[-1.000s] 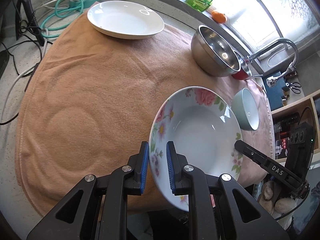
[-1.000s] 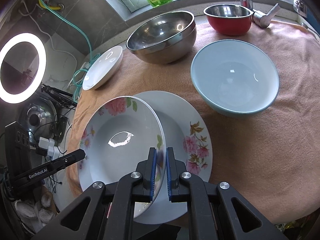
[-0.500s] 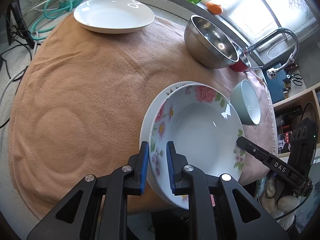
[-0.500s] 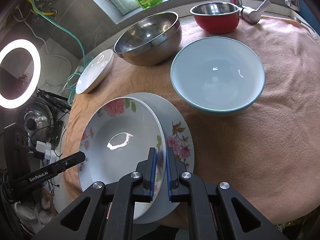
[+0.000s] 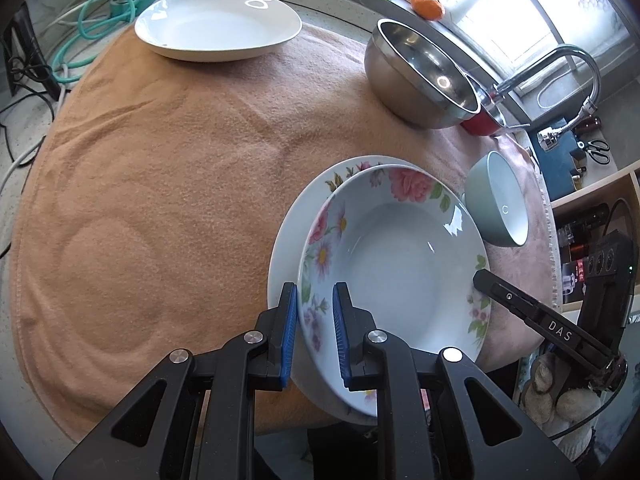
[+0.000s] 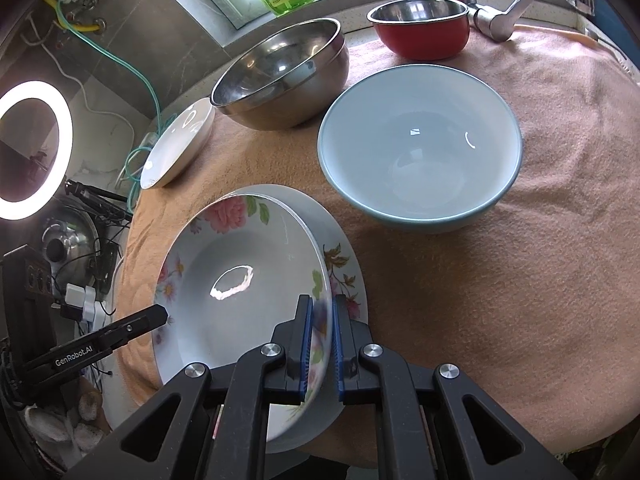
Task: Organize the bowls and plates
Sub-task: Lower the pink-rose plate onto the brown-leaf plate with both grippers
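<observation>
Floral plate (image 5: 400, 264) gripped at opposite rims by left claw (image 5: 315, 334) and right claw (image 6: 320, 350), over second floral plate (image 6: 344, 276) on table; four bowls, all empty; one white plate (image 5: 216, 28).

Black arms, blue pads and shiny round screws are being shown on the left gripper (image 5: 315, 334) and right gripper (image 6: 320, 344).

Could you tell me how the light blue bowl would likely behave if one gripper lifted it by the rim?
The light blue bowl looks glazed, so probably slippery between pads and breakable. It is deep and wide, so likely heavy enough to tilt from a one-sided grip.
</observation>
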### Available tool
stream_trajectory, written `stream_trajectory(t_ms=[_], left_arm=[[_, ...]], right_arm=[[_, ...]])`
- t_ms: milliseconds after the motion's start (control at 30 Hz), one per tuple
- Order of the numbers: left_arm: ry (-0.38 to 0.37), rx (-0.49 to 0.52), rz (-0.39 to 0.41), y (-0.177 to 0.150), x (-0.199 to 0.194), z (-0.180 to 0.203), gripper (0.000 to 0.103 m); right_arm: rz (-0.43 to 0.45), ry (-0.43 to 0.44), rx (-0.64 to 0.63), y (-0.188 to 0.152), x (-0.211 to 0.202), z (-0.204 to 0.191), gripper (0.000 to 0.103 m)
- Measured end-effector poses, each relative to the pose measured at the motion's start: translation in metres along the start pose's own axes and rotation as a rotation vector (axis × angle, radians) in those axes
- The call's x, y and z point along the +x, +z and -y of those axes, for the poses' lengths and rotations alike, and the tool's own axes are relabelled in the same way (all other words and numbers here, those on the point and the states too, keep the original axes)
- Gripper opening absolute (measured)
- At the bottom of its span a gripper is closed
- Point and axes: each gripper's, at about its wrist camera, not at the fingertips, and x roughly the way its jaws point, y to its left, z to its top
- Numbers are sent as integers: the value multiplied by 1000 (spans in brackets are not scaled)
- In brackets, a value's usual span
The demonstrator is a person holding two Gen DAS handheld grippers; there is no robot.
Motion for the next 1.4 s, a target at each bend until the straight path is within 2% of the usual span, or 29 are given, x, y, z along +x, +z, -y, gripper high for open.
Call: stream_trajectory(t_ms=[933,1400], left_arm=[[11,40,-6,-1,1,5,16],[-4,26,41,2,-19,-1,16]], right_arm=[[4,-32,-12,1,-1,-3,12],[32,-32,6,1,-14,-2,13]])
